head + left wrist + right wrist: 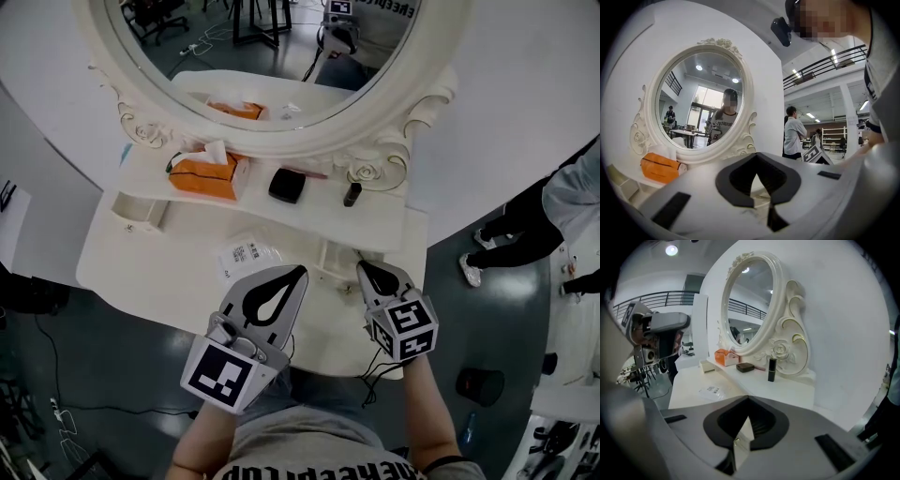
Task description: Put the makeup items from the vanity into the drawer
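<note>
**A:** Entry one, the makeup. Where is it?
**B:** On the raised shelf (309,214) under the mirror (281,142). A black compact (287,185) lies flat. A black lipstick (352,194) stands upright to its right, apart from it. A thin pink stick lies behind the compact; I cannot tell what it is. The orange tissue box (206,175) at the shelf's left is not makeup.

**A:** And the lower table (159,272)?
**B:** One clear labelled packet (246,255) lies flat, near the centre.

**A:** Left tongs (300,271)?
**B:** Tips together with nothing between them, poised over the table's front edge near the packet. I judge them idle, held clear of the work.

**A:** Right tongs (363,268)?
**B:** Tips together and empty. They point at the table's front, right of centre, where a drawer (333,261) seems to sit. They are probably placed to open it first, since the items need somewhere to go. I cannot tell whether it is open.

**A:** Progress?
**B:** I judge the task at its start, with the listed makeup all on the shelf.
</note>
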`<state>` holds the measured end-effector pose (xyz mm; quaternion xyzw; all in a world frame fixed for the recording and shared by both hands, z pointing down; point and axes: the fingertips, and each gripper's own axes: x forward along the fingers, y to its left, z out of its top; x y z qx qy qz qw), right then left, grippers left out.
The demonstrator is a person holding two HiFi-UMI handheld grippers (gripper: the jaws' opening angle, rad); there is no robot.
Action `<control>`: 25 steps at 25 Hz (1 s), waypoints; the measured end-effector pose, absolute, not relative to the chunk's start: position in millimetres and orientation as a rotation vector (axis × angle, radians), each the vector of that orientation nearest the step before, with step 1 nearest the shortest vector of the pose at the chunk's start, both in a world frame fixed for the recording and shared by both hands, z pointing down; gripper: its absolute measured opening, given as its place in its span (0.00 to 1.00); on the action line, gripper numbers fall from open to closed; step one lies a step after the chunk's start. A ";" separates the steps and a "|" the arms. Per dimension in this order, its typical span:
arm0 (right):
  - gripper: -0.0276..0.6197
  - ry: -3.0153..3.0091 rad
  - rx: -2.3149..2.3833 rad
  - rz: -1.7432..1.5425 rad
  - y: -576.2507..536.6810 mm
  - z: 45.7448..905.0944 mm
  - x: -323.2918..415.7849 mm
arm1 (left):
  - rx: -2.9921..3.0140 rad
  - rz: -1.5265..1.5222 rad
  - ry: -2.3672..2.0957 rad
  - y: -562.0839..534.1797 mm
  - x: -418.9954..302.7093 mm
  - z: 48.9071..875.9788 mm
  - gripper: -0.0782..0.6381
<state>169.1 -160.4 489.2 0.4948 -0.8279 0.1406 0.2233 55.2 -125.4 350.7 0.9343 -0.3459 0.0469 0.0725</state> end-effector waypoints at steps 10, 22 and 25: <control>0.06 -2.368 1.514 0.449 -138.8 443.0 154.8 | 2.899 0.142 -0.809 -124.4 74.2 339.2 0.12; 0.06 -2.378 1.766 0.432 -112.6 396.5 146.5 | 2.980 0.154 -0.530 -112.9 87.6 331.3 0.12; 0.06 -2.382 1.818 0.408 -107.2 382.6 143.5 | 2.996 0.152 -0.466 -109.3 90.6 330.0 0.12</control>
